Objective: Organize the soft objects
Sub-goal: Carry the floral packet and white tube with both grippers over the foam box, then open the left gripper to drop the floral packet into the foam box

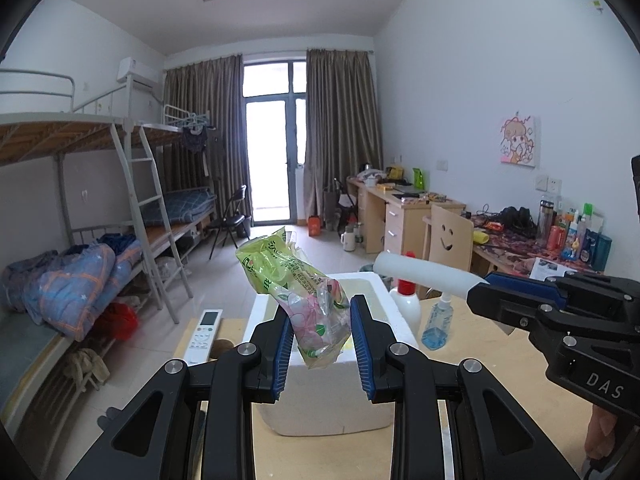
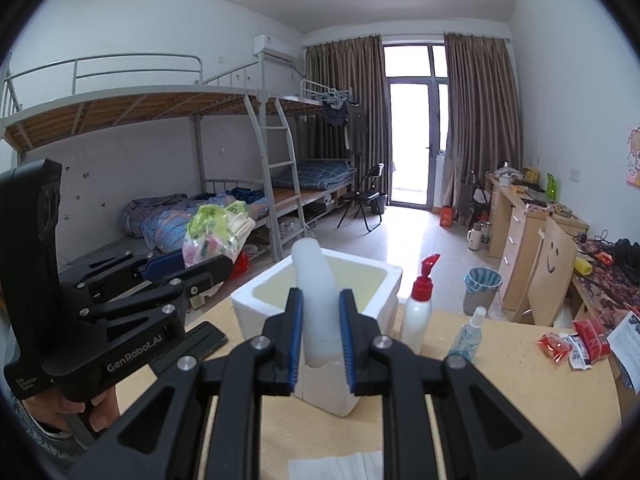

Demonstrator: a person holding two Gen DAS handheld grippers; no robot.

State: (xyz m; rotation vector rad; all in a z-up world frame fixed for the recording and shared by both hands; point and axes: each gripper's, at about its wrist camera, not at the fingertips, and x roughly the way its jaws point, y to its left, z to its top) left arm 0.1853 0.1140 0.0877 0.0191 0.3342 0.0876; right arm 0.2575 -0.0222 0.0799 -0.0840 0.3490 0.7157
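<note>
Transport step: both items held above the box.
Left tongs grip the bag; right tongs grip the roll. Next, in my judgement: lower, release inside.

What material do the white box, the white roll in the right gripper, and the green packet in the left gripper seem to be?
White box: likely foam, matte, with thick grainy walls.
White roll: probably soft foam or plastic, smooth and dull; hard to tell.
Green packet: thin glossy plastic film, crinkled, printed and partly see-through.

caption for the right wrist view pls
Right gripper holds a white foam tube over the foam box; left gripper holds a plastic bag.
</note>
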